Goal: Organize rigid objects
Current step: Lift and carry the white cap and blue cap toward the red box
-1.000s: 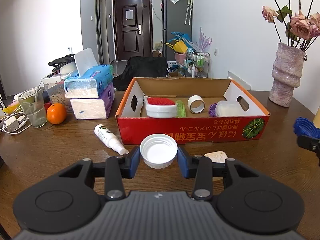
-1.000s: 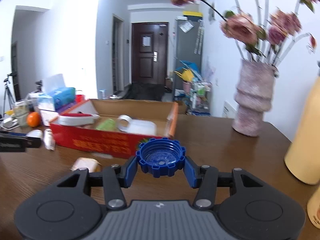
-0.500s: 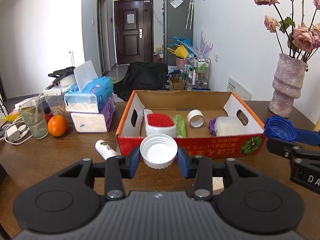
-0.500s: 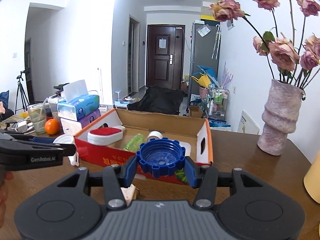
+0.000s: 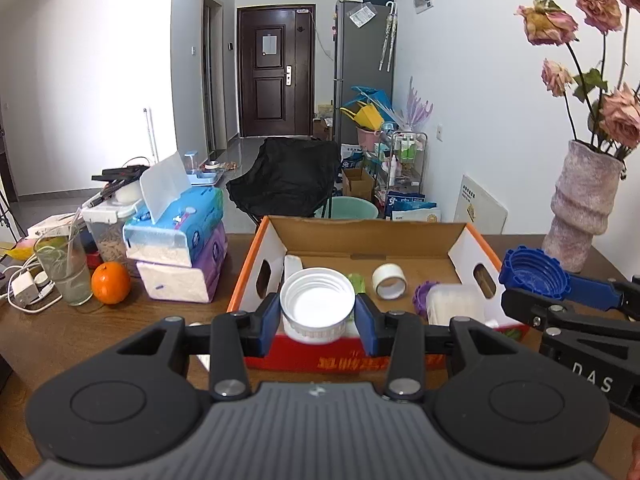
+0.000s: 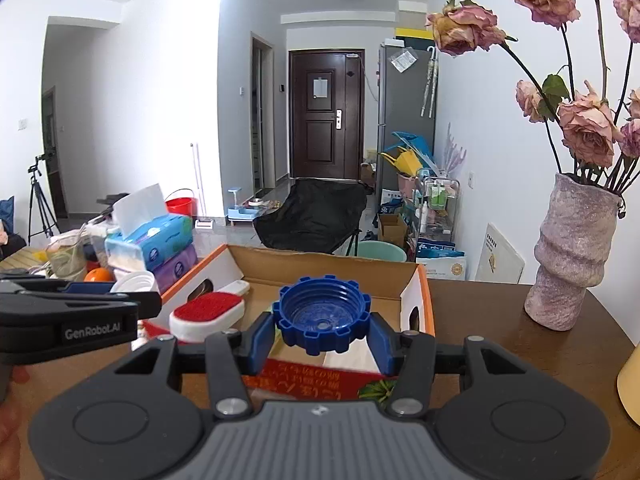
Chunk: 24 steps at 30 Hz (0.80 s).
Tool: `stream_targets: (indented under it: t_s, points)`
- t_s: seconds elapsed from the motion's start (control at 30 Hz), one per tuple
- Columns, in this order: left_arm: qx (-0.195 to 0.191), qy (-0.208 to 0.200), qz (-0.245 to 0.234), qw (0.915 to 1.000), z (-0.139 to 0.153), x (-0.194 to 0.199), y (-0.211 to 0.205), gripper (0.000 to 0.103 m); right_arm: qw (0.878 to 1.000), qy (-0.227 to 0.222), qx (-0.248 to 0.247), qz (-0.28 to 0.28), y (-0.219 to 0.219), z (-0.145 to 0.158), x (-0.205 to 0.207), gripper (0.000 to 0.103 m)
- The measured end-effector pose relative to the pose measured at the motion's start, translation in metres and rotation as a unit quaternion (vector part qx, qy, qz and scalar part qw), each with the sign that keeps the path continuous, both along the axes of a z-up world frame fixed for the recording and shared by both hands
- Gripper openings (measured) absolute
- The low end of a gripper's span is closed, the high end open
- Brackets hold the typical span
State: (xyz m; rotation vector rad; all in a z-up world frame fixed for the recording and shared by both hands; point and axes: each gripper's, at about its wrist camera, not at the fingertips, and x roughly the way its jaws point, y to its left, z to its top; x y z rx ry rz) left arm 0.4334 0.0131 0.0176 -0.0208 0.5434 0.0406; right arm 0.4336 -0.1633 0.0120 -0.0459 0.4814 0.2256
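My left gripper (image 5: 317, 316) is shut on a white jar lid (image 5: 317, 304), held open side up above the front wall of the red and orange cardboard box (image 5: 360, 240). My right gripper (image 6: 322, 334) is shut on a blue ridged cap (image 6: 322, 314), raised over the box's front right corner (image 6: 420, 308); the same blue cap (image 5: 534, 270) shows at the right of the left wrist view. Inside the box lie a red-topped brush (image 6: 206, 312), a tape roll (image 5: 389, 280), a green item (image 5: 357, 280), a purple piece (image 5: 421, 294) and a clear tub (image 5: 456, 304).
Left of the box stand stacked tissue packs (image 5: 180, 252), an orange (image 5: 111, 288), a glass of water (image 5: 64, 268) and chargers (image 5: 24, 290). A pink vase with dried roses (image 5: 580, 208) stands at the right. A yellow bottle (image 6: 630, 368) is at the right edge of the brown table (image 5: 100, 340).
Both grippers rose and moved toward the box with their caps; the right one has come in beside the left. The small white bottle and beige piece on the table have dropped out of view.
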Motion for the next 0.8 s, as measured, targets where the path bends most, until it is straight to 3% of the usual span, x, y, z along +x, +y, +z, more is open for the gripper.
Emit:
stream_targets:
  t_s: [0.5, 0.8]
  points:
    - [0.007, -0.007, 0.039, 0.9992, 0.037, 0.056, -0.007, 0.041, 1.000, 0.006, 0.017, -0.008, -0.003, 0.023, 0.053, 0.049]
    - [0.028, 0.014, 0.047, 0.9984, 0.039, 0.099, -0.022, 0.041, 0.999, 0.032, 0.015, -0.013, 0.006, 0.018, 0.100, 0.049]
